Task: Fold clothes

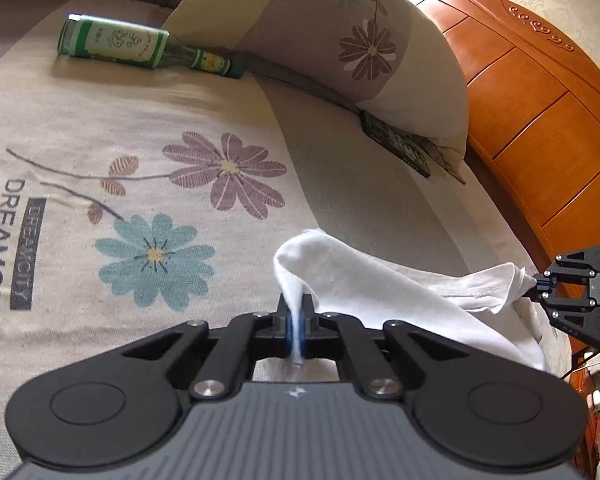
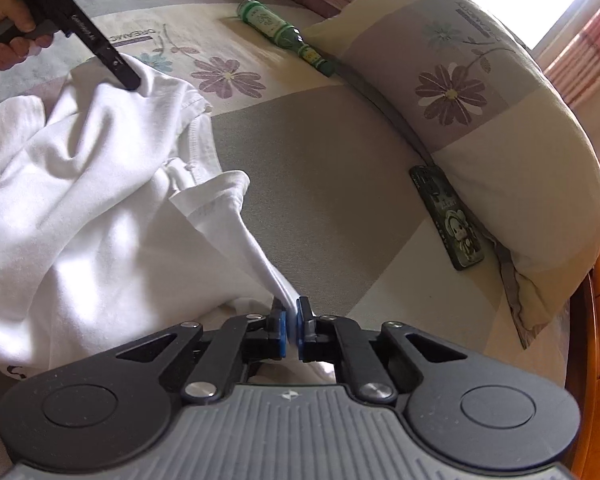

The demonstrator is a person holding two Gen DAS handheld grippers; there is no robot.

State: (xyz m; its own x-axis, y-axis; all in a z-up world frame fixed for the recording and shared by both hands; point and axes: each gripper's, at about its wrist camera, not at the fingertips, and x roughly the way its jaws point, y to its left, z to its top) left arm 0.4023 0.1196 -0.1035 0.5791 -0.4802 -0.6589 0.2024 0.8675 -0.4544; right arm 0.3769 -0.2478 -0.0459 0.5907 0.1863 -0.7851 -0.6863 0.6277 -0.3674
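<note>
Your left gripper has its jaws clenched on a pinched fold of the white cotton garment, and your right gripper is clamped the same way on another edge of it. The garment lies crumpled on the bed, over the flower-printed beige and grey bedsheet, stretched between your two grippers. In the right wrist view your left hand shows at the top left, wrapped around the handle.

Beyond the cloth the sheet is bare up to a green glass bottle with a white label, lying on its side near the flowered pillow. A dark phone case with a cartoon print lies flat just beside the pillow's lower edge. The orange wooden headboard stands behind the pillow.
</note>
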